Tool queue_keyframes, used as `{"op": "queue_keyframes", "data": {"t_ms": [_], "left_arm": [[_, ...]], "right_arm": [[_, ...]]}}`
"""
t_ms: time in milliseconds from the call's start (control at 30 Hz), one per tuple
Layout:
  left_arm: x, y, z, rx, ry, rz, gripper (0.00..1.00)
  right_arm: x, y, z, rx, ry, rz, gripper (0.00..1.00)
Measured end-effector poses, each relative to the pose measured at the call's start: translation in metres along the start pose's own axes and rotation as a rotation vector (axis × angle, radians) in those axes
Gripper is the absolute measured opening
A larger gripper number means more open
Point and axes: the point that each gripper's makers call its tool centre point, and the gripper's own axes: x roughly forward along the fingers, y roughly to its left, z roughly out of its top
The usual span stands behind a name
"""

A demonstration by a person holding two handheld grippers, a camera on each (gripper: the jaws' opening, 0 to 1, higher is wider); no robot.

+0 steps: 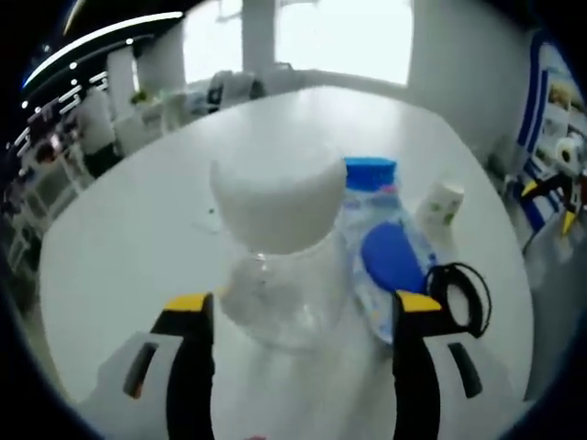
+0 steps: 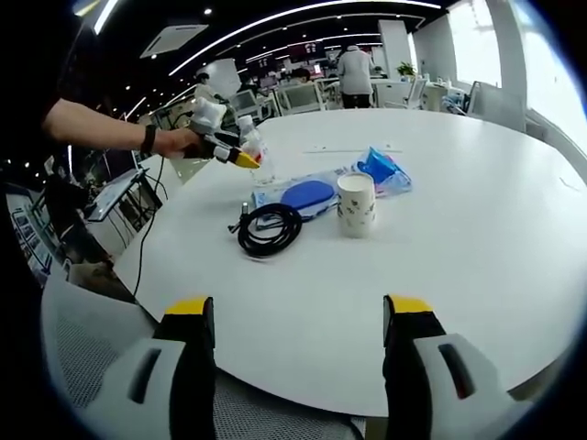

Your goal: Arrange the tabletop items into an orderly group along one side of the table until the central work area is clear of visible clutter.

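Two hand-held grippers are working at this white tabletop [image 2: 477,229]. In the right gripper view, the right hand-held gripper [image 2: 298,316] is hanging at the bottom of the frame with its yellow-tipped jaws spread and nothing between them, hovering above the near rim of the tabletop, probably waiting for its turn. Beyond it, toward the middle of the frame, a coiled black cable [image 2: 270,229] is lying beside a white patterned cup [image 2: 356,203], and just behind them a blue-and-clear plastic packet [image 2: 316,192] is stretching toward the upper right. These three are sitting close together, which looks like the beginnings of the orderly group. Farther off, at the upper left of the frame, a person's hand [image 2: 174,140] is gripping the left hand-held gripper [image 2: 243,151], which is holding a clear plastic bottle [image 2: 249,137] near the tabletop's far-left edge. In the left gripper view, that bottle [image 1: 275,266] with its white cap is filling the centre between the jaws, which are pinching its lower body; it appears to be being carried toward the packet [image 1: 381,238], the cable [image 1: 459,293] and the cup [image 1: 440,203] at the right of the frame, presumably to join the cluster.
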Motion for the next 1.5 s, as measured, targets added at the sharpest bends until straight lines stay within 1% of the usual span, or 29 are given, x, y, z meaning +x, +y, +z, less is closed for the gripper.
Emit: {"op": "queue_keyframes", "data": {"t_ms": [100, 133, 167, 333, 367, 400, 467, 500, 533, 600, 633, 667, 733, 767, 867, 933, 967, 1000, 1067, 1100, 1167, 1267, 1300, 1333, 1367, 1400, 1433, 1500], "left_arm": [[-0.001, 0.001, 0.002, -0.012, -0.003, 0.012, 0.76], [-0.001, 0.002, 0.004, -0.031, -0.016, 0.029, 0.76], [-0.001, 0.0, 0.007, -0.058, -0.036, 0.029, 0.76], [-0.002, -0.001, 0.011, -0.096, -0.068, 0.071, 0.76], [-0.001, -0.002, 0.014, -0.153, -0.098, 0.081, 0.77], [-0.001, -0.002, 0.016, -0.187, -0.113, 0.093, 0.78], [-0.002, 0.003, 0.02, -0.209, -0.144, 0.133, 0.78], [-0.004, 0.006, 0.022, -0.251, -0.174, 0.167, 0.78], [-0.004, 0.006, 0.022, -0.264, -0.183, 0.178, 0.79], [-0.004, 0.007, 0.018, -0.247, -0.167, 0.213, 0.79], [-0.004, 0.011, 0.015, -0.238, -0.152, 0.246, 0.79], [-0.006, 0.017, 0.013, -0.249, -0.156, 0.29, 0.79], [-0.008, 0.02, 0.016, -0.311, -0.194, 0.316, 0.8], [-0.01, 0.022, 0.017, -0.329, -0.209, 0.329, 0.8], [-0.009, 0.019, 0.016, -0.294, -0.195, 0.356, 0.8], [-0.008, 0.015, 0.016, -0.295, -0.194, 0.369, 0.8], [-0.01, 0.015, 0.015, -0.301, -0.194, 0.402, 0.8], [-0.01, 0.015, 0.014, -0.31, -0.194, 0.418, 0.81], [-0.012, 0.017, 0.009, -0.32, -0.186, 0.474, 0.8], [-0.011, 0.015, 0.008, -0.324, -0.186, 0.478, 0.8], [-0.012, 0.015, 0.007, -0.359, -0.198, 0.502, 0.8], [-0.013, 0.016, 0.005, -0.372, -0.19, 0.554, 0.8], [-0.016, 0.018, 0.003, -0.363, -0.178, 0.582, 0.8], [-0.017, 0.019, 0.004, -0.36, -0.185, 0.592, 0.8], [-0.017, 0.019, 0.006, -0.384, -0.206, 0.595, 0.8], [-0.016, 0.018, 0.006, -0.397, -0.207, 0.586, 0.78], [-0.015, 0.018, 0.006, -0.395, -0.201, 0.588, 0.77], [-0.015, 0.016, 0.009, -0.396, -0.205, 0.596, 0.76]], "right_arm": [[-0.001, -0.001, 0.001, 0.005, -0.003, -0.002, 0.75], [-0.001, -0.001, 0.001, 0.005, -0.005, -0.004, 0.75], [-0.001, -0.002, 0.001, 0.006, -0.006, -0.005, 0.75], [-0.001, -0.001, 0.002, 0.006, -0.009, -0.006, 0.75], [-0.001, -0.001, 0.002, 0.006, -0.008, -0.005, 0.75], [-0.001, -0.001, 0.002, 0.005, -0.008, -0.005, 0.75], [-0.001, -0.001, 0.002, 0.002, -0.009, -0.007, 0.75], [-0.001, -0.001, 0.002, 0.004, -0.009, -0.008, 0.75], [-0.001, -0.001, 0.002, 0.007, -0.01, -0.006, 0.75], [-0.001, -0.001, 0.002, 0.005, -0.012, -0.006, 0.75], [-0.001, -0.001, 0.002, 0.005, -0.013, -0.005, 0.75], [-0.002, -0.001, 0.002, 0.005, -0.013, -0.004, 0.75], [-0.002, -0.001, 0.002, 0.002, -0.014, -0.005, 0.75], [-0.002, -0.001, 0.003, 0.004, -0.016, -0.005, 0.75], [-0.002, -0.002, 0.004, 0.009, -0.021, -0.006, 0.75], [-0.002, -0.001, 0.004, 0.006, -0.022, -0.005, 0.75], [-0.002, -0.001, 0.004, 0.005, -0.022, -0.004, 0.75], [-0.002, -0.001, 0.004, 0.004, -0.021, -0.003, 0.75], [-0.002, 0.0, 0.004, 0.003, -0.022, -0.001, 0.75], [-0.002, 0.0, 0.004, 0.003, -0.023, 0.0, 0.75], [-0.003, 0.0, 0.005, 0.005, -0.026, 0.0, 0.75], [-0.003, 0.0, 0.006, 0.007, -0.028, 0.0, 0.75], [-0.003, 0.0, 0.006, 0.008, -0.028, 0.001, 0.75], [-0.003, 0.0, 0.006, 0.008, -0.029, 0.001, 0.75], [-0.003, 0.0, 0.006, 0.01, -0.031, 0.001, 0.75], [-0.003, 0.0, 0.006, 0.01, -0.032, 0.001, 0.75], [-0.003, 0.0, 0.007, 0.011, -0.034, 0.0, 0.75], [-0.003, 0.0, 0.007, 0.012, -0.033, 0.0, 0.75]]}}
